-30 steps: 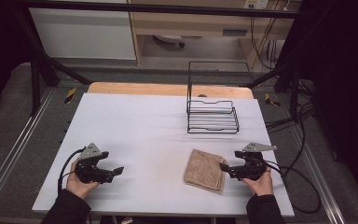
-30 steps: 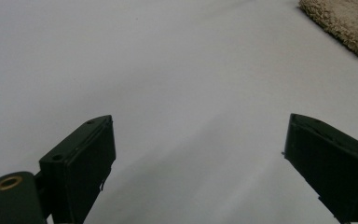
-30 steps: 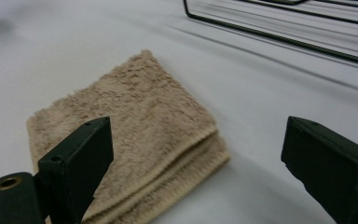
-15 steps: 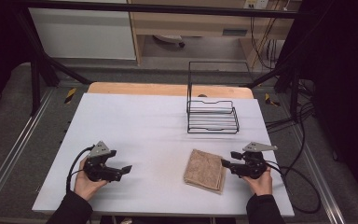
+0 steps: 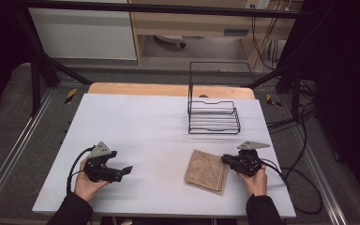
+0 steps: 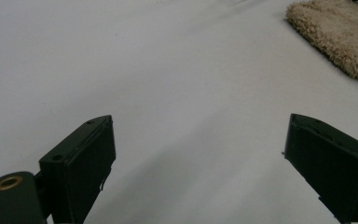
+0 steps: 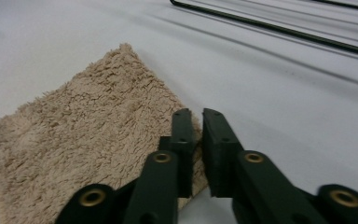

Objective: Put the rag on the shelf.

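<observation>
Table [image 5: 159,122]: a large flat white surface, smooth and matte, in the middle of the high view; a wooden edge shows at its upper side.
Wire rack [image 5: 213,112]: thin black wire, open box shape with an upright back frame, in the upper right part of the table, well apart from both grippers.
Towel [image 5: 206,170]: a folded beige cloth, fluffy and rough, nearly square, in the lower right part of the table. In the right gripper view the towel [image 7: 88,140] lies left of the jaws and under their tips; its right edge is at the jaw tips.
Right gripper [image 5: 228,160]: black, held by a hand, just beside the right edge of the towel. In the right gripper view [image 7: 195,116] the jaws are nearly pressed together, with a narrow gap and nothing between them.
Left gripper [image 5: 126,169]: black, in the lower left part of the table, jaws spread wide over bare table [image 6: 200,135]; the towel [image 6: 340,32] is far, in the upper right corner of that view.
Change: the left gripper has moved right, toward the towel; the right gripper stays at the towel edge.
</observation>
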Demonstrator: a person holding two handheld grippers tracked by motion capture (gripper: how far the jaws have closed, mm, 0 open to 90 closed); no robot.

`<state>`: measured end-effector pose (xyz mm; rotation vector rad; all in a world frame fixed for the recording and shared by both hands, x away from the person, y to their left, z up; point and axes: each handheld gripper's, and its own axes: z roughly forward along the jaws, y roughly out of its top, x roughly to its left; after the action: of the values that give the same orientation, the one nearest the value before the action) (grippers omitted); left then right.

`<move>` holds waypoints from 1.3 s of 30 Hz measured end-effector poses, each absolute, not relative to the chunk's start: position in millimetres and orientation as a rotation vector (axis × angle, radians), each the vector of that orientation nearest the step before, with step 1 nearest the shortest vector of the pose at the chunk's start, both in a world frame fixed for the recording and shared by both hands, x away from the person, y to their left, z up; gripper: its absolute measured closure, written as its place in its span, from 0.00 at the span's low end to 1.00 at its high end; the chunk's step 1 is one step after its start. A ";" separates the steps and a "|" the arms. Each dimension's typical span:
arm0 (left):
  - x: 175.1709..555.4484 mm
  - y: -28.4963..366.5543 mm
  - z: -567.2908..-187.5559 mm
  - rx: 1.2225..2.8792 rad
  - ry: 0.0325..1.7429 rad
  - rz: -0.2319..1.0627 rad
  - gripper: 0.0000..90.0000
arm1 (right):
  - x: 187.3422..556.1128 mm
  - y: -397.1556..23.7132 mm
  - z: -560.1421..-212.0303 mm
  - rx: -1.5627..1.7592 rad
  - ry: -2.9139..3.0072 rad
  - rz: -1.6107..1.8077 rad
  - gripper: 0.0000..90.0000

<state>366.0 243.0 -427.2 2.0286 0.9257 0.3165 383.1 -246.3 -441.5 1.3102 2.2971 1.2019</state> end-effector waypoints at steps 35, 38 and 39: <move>417.3 57.9 -415.6 2.083 0.882 0.187 0.22 | 372.9 -265.2 -436.9 1.339 2.217 1.230 0.57; 423.0 46.8 -419.9 2.062 0.902 0.168 0.30 | 373.5 -264.8 -438.2 1.352 2.212 1.233 0.48; 424.9 43.0 -421.4 2.064 0.910 0.161 0.33 | 374.2 -264.5 -438.9 1.353 2.210 1.226 0.45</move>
<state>424.9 43.0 -421.4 2.0638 0.9098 0.1615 374.2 -264.5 -438.9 1.3530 2.2102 1.2261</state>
